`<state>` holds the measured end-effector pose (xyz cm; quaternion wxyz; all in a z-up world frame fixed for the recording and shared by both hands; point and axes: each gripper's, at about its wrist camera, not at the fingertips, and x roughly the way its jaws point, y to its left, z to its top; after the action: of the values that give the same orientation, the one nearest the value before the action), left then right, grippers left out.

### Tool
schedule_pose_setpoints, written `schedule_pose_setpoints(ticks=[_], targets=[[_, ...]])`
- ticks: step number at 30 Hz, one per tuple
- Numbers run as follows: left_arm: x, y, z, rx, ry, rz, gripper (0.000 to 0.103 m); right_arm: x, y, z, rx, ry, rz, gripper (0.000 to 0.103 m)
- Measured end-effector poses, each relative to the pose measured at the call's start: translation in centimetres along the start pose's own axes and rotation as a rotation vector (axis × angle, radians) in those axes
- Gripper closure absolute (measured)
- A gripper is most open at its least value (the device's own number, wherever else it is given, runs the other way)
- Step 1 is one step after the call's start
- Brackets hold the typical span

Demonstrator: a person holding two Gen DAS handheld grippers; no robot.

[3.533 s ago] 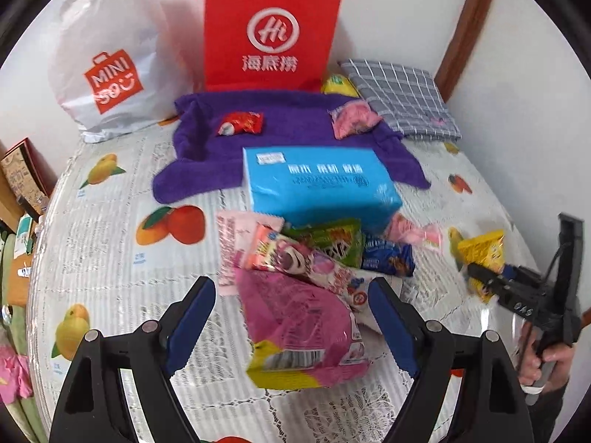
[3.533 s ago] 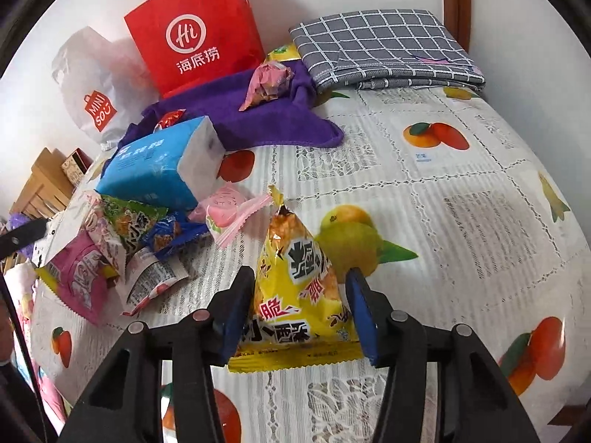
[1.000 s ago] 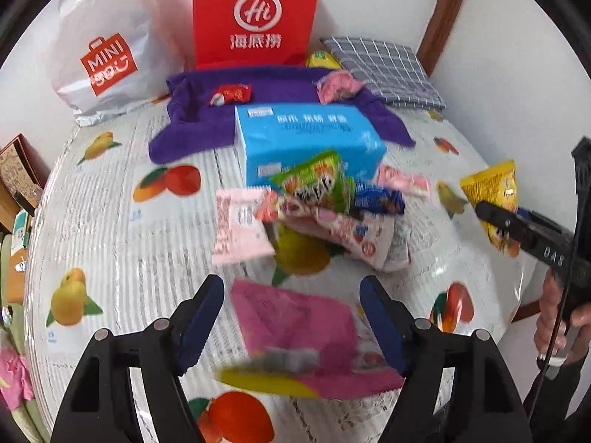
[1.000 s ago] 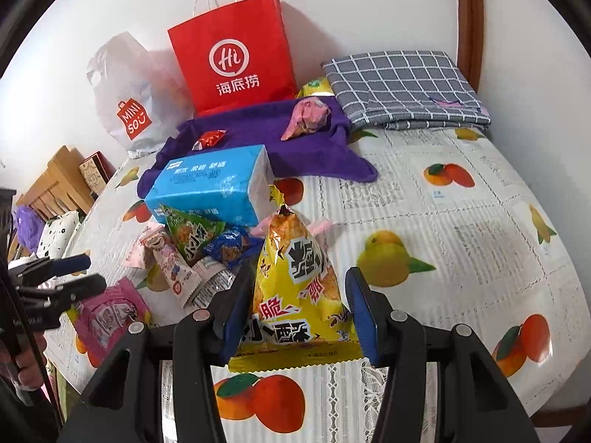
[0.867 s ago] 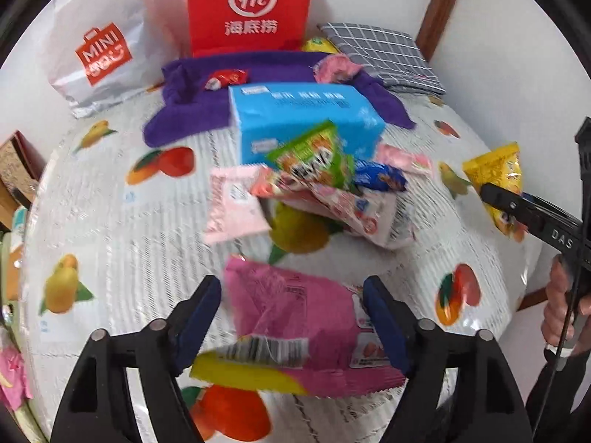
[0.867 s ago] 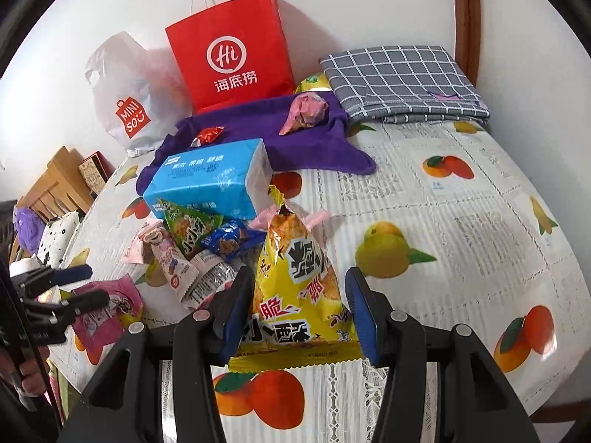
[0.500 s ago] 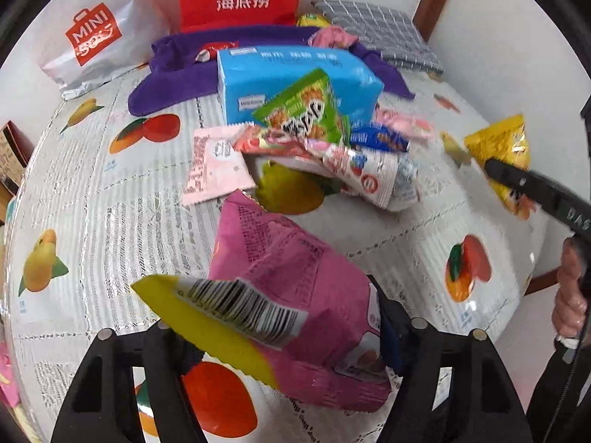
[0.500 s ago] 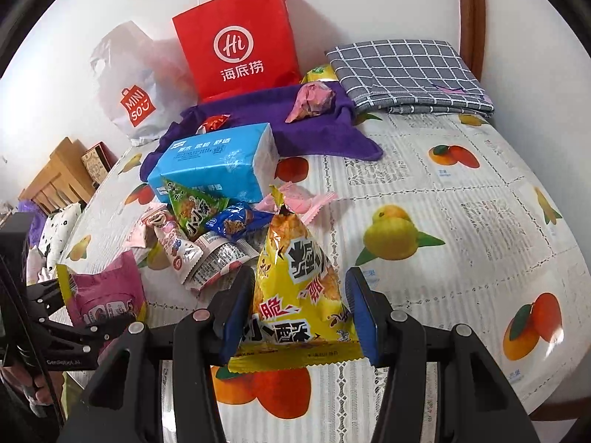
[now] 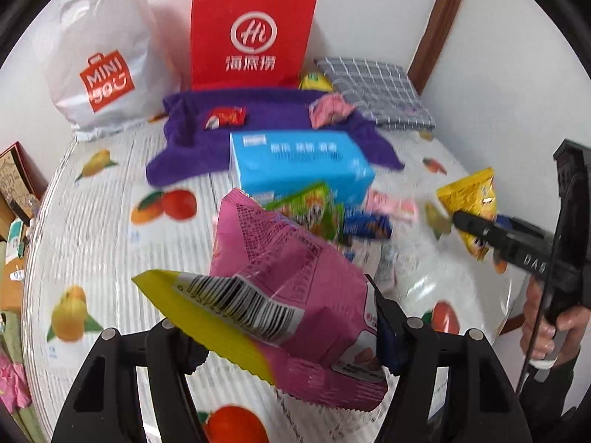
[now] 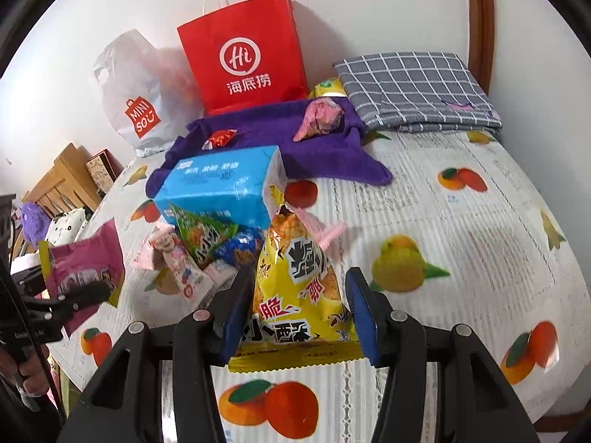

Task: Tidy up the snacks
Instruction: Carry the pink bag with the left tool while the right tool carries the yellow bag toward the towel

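Left gripper (image 9: 284, 336) clamps the pink snack bag (image 9: 295, 277) above the table; right gripper (image 10: 295, 306) pinches the yellow snack packet (image 10: 299, 288). Both look light, crinkly, slippery; grip across the puffed body near the seam.

White walls (image 10: 388, 7), brown wooden trim (image 10: 480, 18)

Left gripper (image 9: 288, 336): black plastic frame, two angular arms, a silver screw head seen on each link; blue pads were fitted inside the fingers (image 9: 386, 336). Right gripper (image 10: 299, 317): same black build, silver screws, ribbed blue pads. White "DAS" lettering was noted on its side, thin black cable run alongside. Dark sleeve was worn at the right hand (image 9: 546, 328).
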<state>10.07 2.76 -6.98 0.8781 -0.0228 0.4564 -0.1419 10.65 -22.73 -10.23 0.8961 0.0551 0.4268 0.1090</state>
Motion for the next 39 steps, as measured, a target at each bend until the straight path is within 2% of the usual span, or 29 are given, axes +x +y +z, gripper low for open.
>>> schedule_pose_setpoints(ticks=[10,21,39], targets=[[0.4,0.9,5.6,-0.032,-0.05,-0.008,0.035,0.3,1.9,5.1,-0.031,-0.05,0.028,0.052],[2.0,2.0,10.2,-0.063,-0.054,-0.008,0.035,2.6,2.6,9.9,-0.047,-0.076,0.048,0.052],[5.9,4.8,14.4,-0.08,-0.032,-0.001,0.035,7.5,1.4,14.8,-0.028,-0.078,0.019,0.052]])
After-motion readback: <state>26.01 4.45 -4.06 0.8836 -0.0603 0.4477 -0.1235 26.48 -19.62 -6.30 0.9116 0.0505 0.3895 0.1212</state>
